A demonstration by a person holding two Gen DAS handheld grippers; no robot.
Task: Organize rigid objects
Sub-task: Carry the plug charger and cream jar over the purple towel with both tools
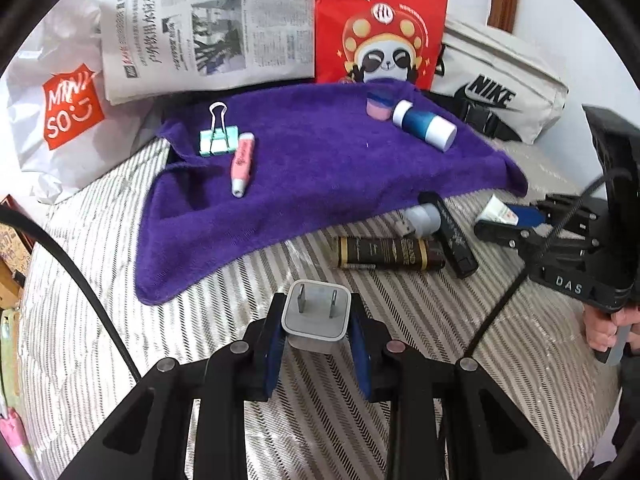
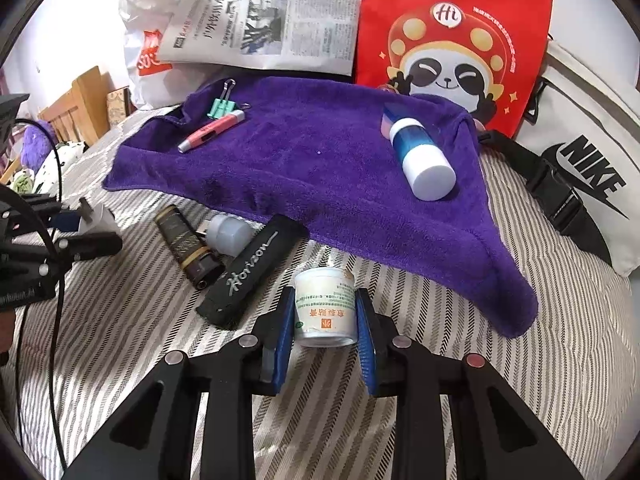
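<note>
My left gripper point(image 1: 316, 332) is shut on a white plug adapter point(image 1: 316, 316), prongs up, just above the striped bedspread in front of the purple towel point(image 1: 320, 168). My right gripper point(image 2: 325, 320) is shut on a small white jar point(image 2: 325, 306) with green print, near the towel's front edge. On the towel lie a green binder clip point(image 1: 215, 140), a pink pen-shaped item point(image 1: 241, 164), a pink-and-blue small tub point(image 1: 380, 105) and a blue bottle with white caps point(image 1: 424, 123). The right gripper also shows in the left wrist view point(image 1: 516, 220).
On the bedspread by the towel's edge lie a dark brown tube point(image 1: 388, 254), a black case marked Horizon point(image 2: 248, 276) and a small grey-white bottle point(image 2: 230, 234). Behind the towel stand a newspaper point(image 1: 208, 28), a red panda bag point(image 1: 380, 24), a white Nike bag point(image 1: 500, 88) and a Miniso bag point(image 1: 60, 112).
</note>
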